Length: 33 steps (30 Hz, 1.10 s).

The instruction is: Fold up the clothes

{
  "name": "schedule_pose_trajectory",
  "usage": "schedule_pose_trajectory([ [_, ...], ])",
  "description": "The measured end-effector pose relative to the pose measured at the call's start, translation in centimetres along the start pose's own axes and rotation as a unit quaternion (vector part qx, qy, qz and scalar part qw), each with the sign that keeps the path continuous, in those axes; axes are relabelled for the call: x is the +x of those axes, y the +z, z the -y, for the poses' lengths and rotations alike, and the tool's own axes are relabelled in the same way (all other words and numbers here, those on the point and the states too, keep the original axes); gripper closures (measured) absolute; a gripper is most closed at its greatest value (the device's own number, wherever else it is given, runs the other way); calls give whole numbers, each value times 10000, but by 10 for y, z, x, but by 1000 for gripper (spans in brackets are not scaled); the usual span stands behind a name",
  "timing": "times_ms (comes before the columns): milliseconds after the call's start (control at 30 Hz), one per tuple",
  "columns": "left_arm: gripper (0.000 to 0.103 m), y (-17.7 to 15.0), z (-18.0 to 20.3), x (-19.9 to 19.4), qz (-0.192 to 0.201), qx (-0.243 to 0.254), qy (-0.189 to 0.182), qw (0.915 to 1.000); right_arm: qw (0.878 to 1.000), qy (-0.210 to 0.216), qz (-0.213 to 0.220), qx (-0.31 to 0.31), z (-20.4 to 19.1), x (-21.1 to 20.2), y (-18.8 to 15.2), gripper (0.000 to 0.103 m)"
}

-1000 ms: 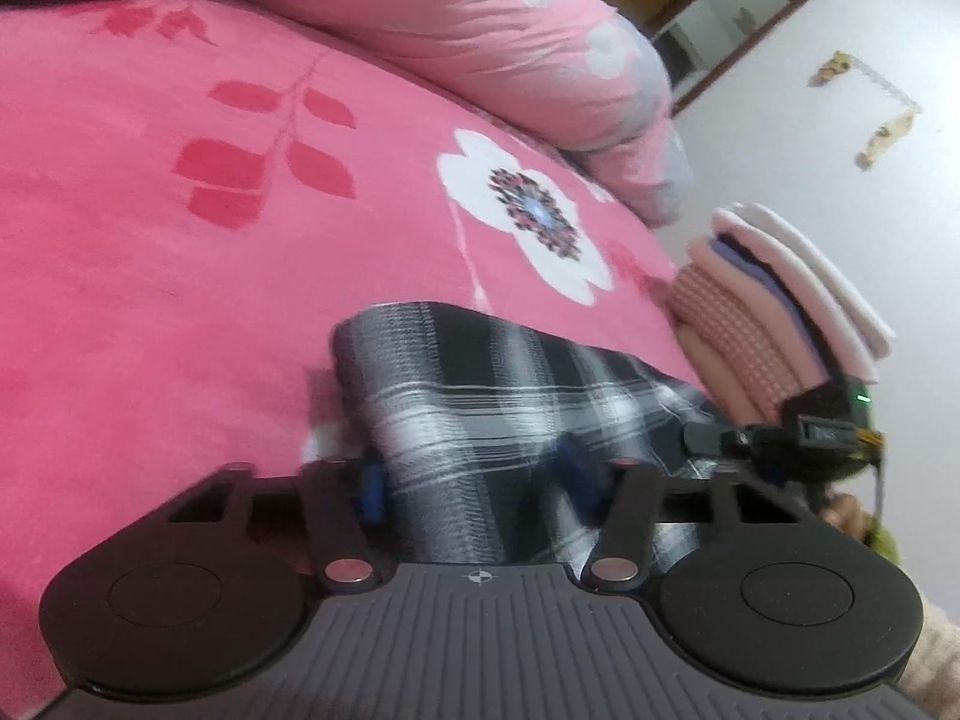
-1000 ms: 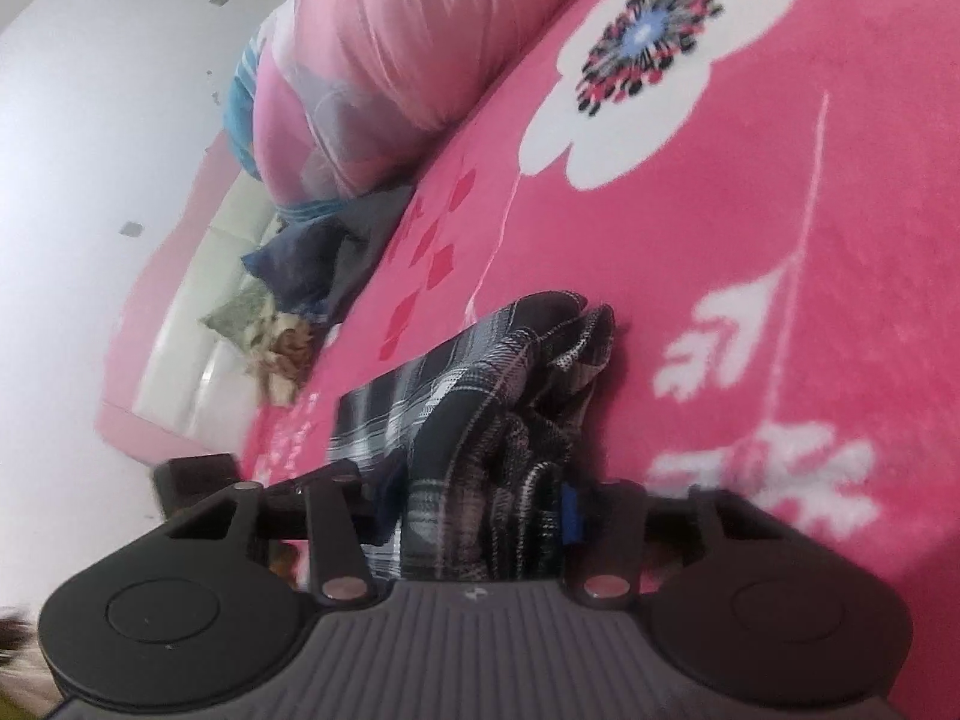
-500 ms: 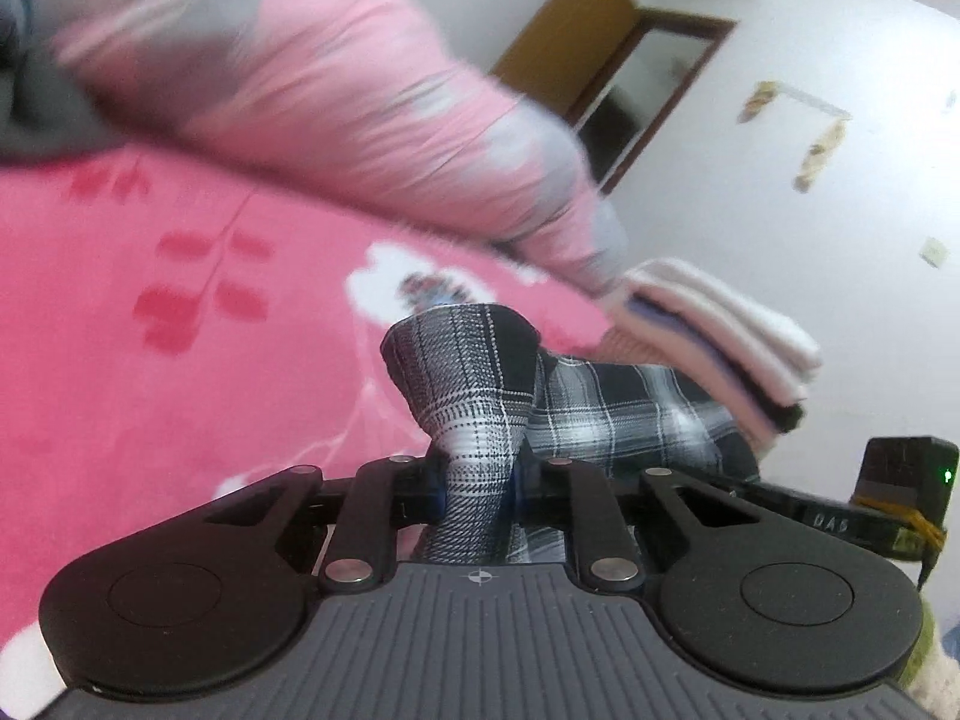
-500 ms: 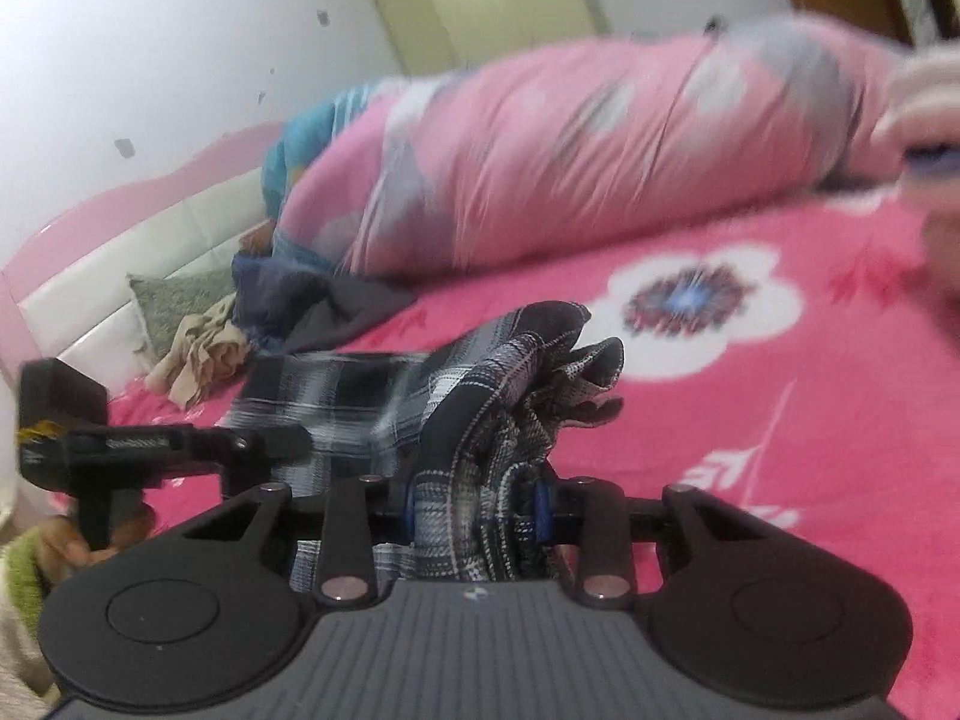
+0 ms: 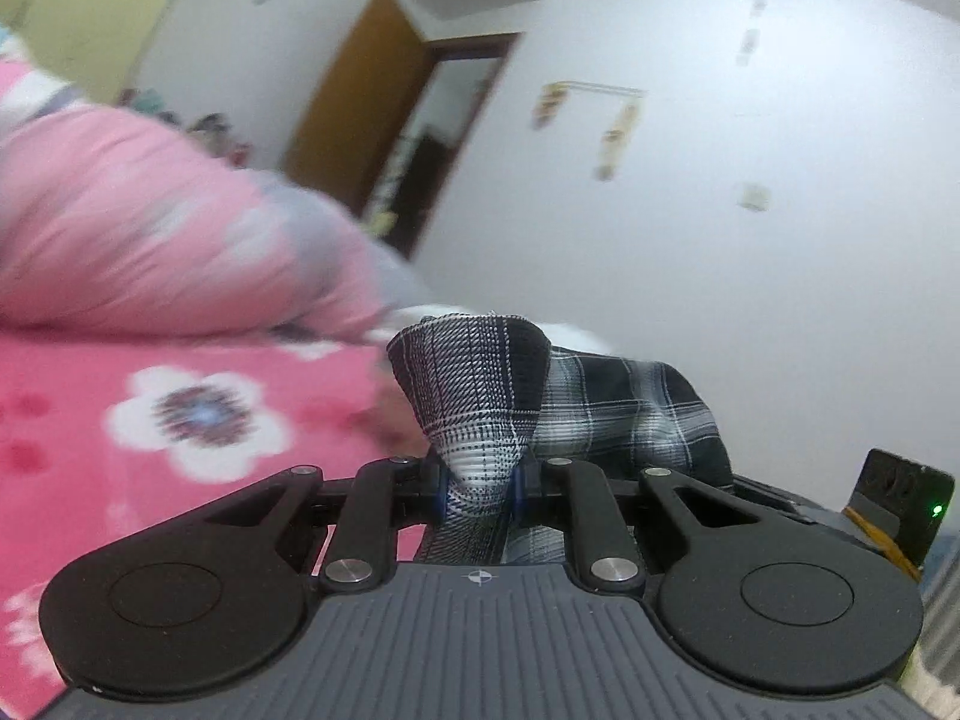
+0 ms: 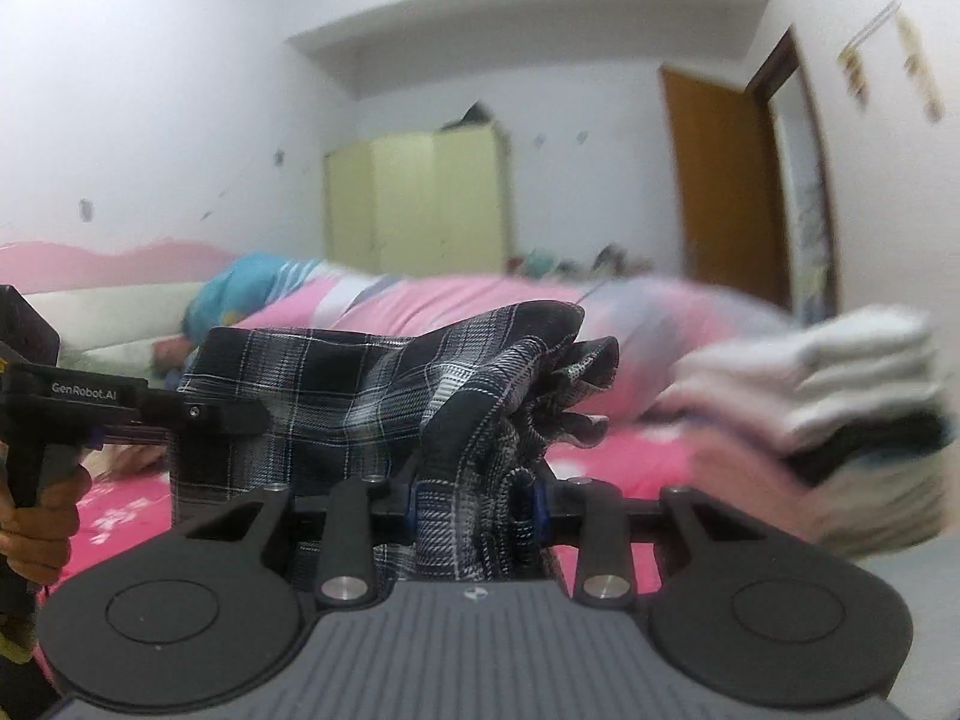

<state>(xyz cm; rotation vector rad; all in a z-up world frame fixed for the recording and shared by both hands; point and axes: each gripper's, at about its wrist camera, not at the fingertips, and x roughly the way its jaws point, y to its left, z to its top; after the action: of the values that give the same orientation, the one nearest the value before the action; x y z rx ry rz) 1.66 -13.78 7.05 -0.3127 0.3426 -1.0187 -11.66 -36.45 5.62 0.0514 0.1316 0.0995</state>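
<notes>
- Gripping one plaid garment point(image 5: 480, 408): two grippers, each clamped on a bunch of it.
- Left gripper point(image 5: 478, 489): jaws nearly closed, pinching a narrow fold of the black-white check cloth, which sticks up past them.
- Right gripper point(image 6: 474, 501): jaws closed down on a thicker, crumpled wad of the same garment point(image 6: 456, 384).
- Garment is held up above the bed point(image 5: 90, 420), stretched between both grippers; lower edge hidden behind gripper bodies.
- One pink floral bedsheet, one pink duvet roll point(image 5: 150, 240), blurred.
- One stack of folded clothes point(image 6: 840, 420) at right, smeared by motion; layer count unclear.
- One yellow wardrobe point(image 6: 414, 204), one brown door point(image 6: 720, 180).
- Left hand point(image 6: 36, 534) partly cut off at frame edge.
</notes>
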Motion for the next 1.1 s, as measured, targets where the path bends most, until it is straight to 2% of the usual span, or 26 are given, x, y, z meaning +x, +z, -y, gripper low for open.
schedule_pose_trajectory([
  [133, 87, 9, 33, 35, 94, 119, -549, 9984, 9976, -556, 286, -281, 27, -38, 25, 68],
  [300, 87, 6, 67, 86, 40, 121, -1148, 9933, 9910, -1146, 365, -581, 66, -70, 47, 68],
  [567, 87, -12, 90, 163, -310, -187, -1700, 9848, 9879, -1480, 82, -445, 144, -88, 51, 68],
  [700, 87, -27, 95, 194, -495, -297, -1801, 9820, 9874, -1517, -109, -430, 181, -86, 44, 68],
  [833, 87, -41, 87, 227, -664, -516, -1741, 9811, 9875, -1424, -376, -553, 216, -67, 40, 68],
  [1100, 87, -75, 42, 297, -1051, -962, -1235, 9821, 9868, -954, -1172, -586, 289, 5, 12, 68],
])
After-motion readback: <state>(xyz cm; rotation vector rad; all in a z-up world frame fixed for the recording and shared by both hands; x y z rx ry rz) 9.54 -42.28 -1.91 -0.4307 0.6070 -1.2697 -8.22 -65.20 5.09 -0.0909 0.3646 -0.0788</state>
